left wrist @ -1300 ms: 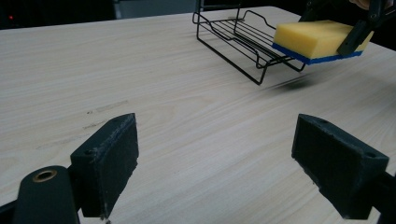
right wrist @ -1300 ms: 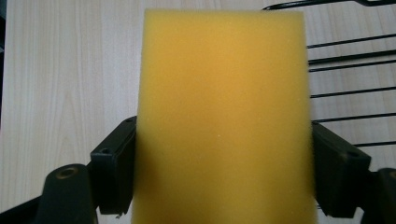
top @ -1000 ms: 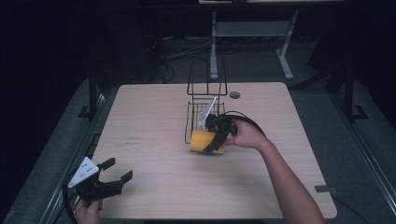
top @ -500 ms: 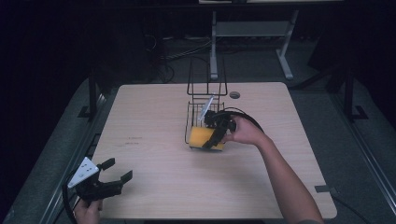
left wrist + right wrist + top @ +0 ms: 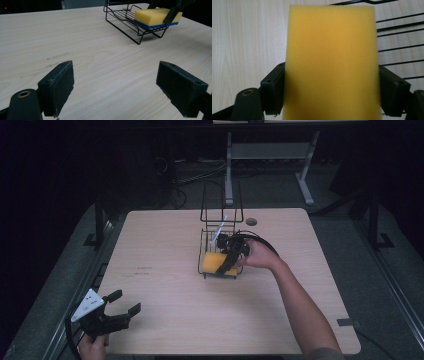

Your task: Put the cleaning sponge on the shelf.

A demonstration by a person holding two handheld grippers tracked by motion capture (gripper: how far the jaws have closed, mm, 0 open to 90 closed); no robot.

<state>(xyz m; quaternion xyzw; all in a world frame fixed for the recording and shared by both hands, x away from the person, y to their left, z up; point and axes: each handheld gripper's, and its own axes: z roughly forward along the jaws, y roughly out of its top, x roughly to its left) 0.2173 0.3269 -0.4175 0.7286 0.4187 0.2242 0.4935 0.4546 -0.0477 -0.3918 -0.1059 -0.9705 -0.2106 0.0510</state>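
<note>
My right tongs grip the yellow sponge in the wire rack; my left tongs gape empty over the desk.

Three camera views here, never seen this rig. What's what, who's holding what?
There is no robot: a person holds a two-jaw gripper in each hand at a wooden table. The high view looks down from above the person's side. The other two pictures come from cameras riding on each gripper, looking along its black jaws. The right gripper is shut on a yellow sponge with a blue underside, holding it at the black wire rack; whether the sponge already rests on the wires is unclear. The left gripper is open with nothing between its jaws, near the table's near-left corner.
</note>
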